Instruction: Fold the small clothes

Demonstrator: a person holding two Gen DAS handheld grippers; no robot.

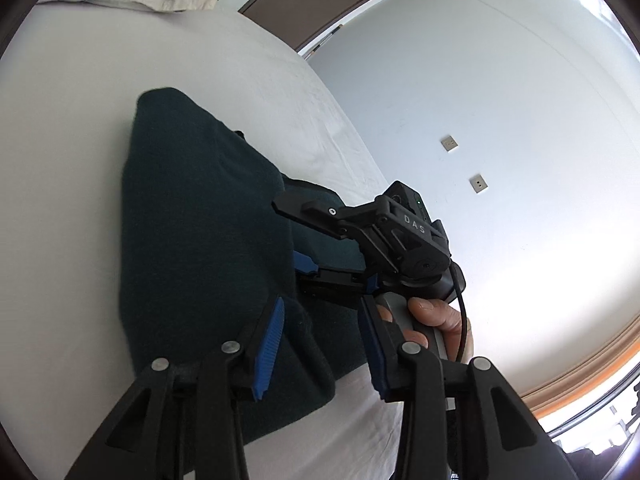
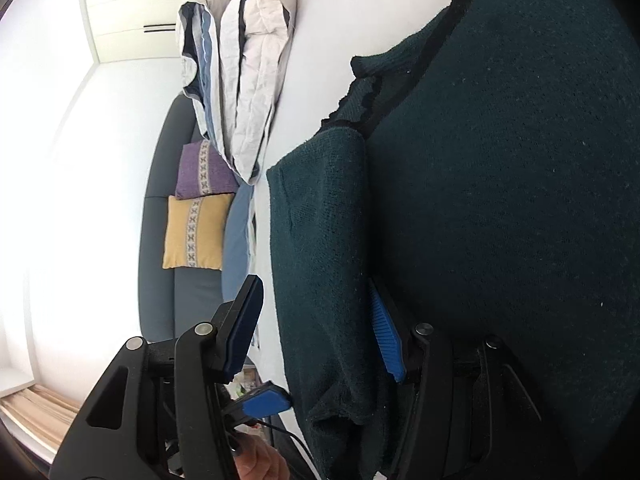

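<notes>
– On bed, where's the garment?
– Dark green knit jumper lies spread on white-sheeted bed, w/ sleeve folded over the body.
– And the left tool?
– Open. Blue pads apart, a fold of knit btwn them, not pinched.
– Right tool?
– Open too. One pad right by the folded sleeve's edge, other pad clear, over the sheet.

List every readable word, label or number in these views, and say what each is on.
"DAS": raised letters on the black body of the right hand-held gripper, seen from the left wrist view.
Nothing else is legible; the two small beige wall plates carry no readable marks.
</notes>
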